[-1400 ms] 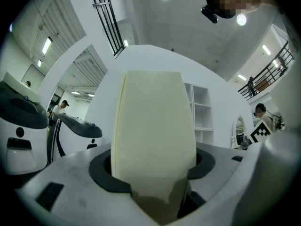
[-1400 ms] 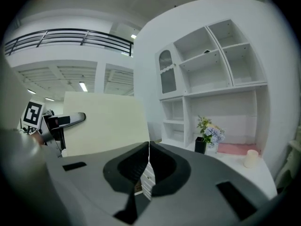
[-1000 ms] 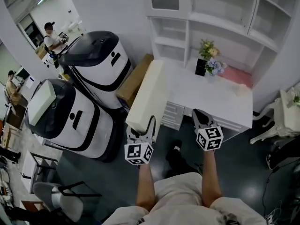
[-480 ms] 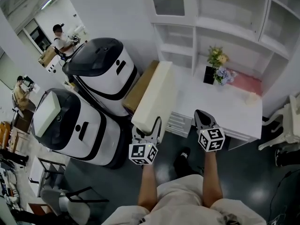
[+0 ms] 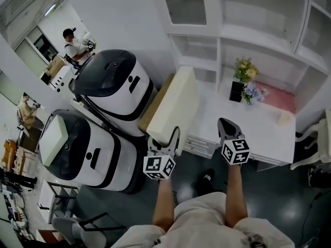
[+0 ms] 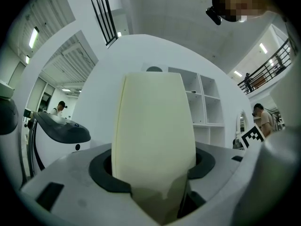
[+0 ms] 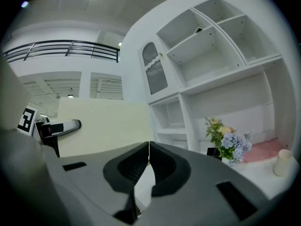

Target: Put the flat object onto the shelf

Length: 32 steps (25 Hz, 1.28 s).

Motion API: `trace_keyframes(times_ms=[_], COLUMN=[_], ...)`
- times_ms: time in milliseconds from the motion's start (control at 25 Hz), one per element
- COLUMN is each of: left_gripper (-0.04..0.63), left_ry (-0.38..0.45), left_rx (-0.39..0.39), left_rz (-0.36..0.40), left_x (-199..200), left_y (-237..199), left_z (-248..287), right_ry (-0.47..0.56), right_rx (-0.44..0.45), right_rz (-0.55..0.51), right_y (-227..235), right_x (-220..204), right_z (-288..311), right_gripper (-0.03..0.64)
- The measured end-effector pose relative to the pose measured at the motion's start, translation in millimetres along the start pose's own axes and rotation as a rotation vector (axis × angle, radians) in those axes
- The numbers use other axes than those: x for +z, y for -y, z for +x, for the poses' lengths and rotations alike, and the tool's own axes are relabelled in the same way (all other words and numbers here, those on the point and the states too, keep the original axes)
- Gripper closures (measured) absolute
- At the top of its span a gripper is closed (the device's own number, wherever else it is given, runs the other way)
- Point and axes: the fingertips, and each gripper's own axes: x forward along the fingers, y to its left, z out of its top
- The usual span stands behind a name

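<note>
Head view: long cream flat board [image 5: 176, 105] pinched at its near end by the left gripper [image 5: 164, 138]. Held up in the air, not yet on the white shelf [image 5: 243, 35]. Long side pointing away from the person and a little to the right, toward the shelf. Sticking straight out of the left gripper, far past its tips. Far end close beside the left end of the white desk [image 5: 258, 133]. Left gripper view: board filling the gap between the two jaws. Right gripper [image 5: 223, 127] just right of the board, not touching it, jaws pressed together on nothing. Flowers [image 5: 247, 81] on the desk, well apart from the board.
</note>
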Motion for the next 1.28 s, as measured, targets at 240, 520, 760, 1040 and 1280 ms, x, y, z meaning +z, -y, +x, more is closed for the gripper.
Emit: trace_keyframes(times_ms=[240,520,760,1040,1280], left_gripper=[0.305,0.305,0.305,0.305,0.307], left_ry=[0.005,0.038,0.063,0.137,0.158], left_rx=[-0.013,-0.020,-0.028,-0.043,-0.061], left_rz=[-0.074,-0.242,-0.367,-0.628,-0.780], left_x=[-3.8,-16.1,-26.1,-25.2,-35.4], left_y=[-21.1,-43.5,-59.8,-71.7,-89.8], left_z=[41.0,89.3,128.9,153.1,169.4], right_ry=[0.009,0.003,0.036,-0.001,-0.007], right_rx=[-0.009,-0.011,-0.024,-0.020,-0.050], right_rz=[0.013,-0.009,0.005,0.002,-0.013], right_y=[15.7,39.9,65.8,76.0,77.9], right_x=[10.3,20.9,34.5,24.7,29.3], right_z=[40.4,83.1,117.5,134.1,145.5], right_gripper=[0.548,0.548,0.548,0.548,0.548])
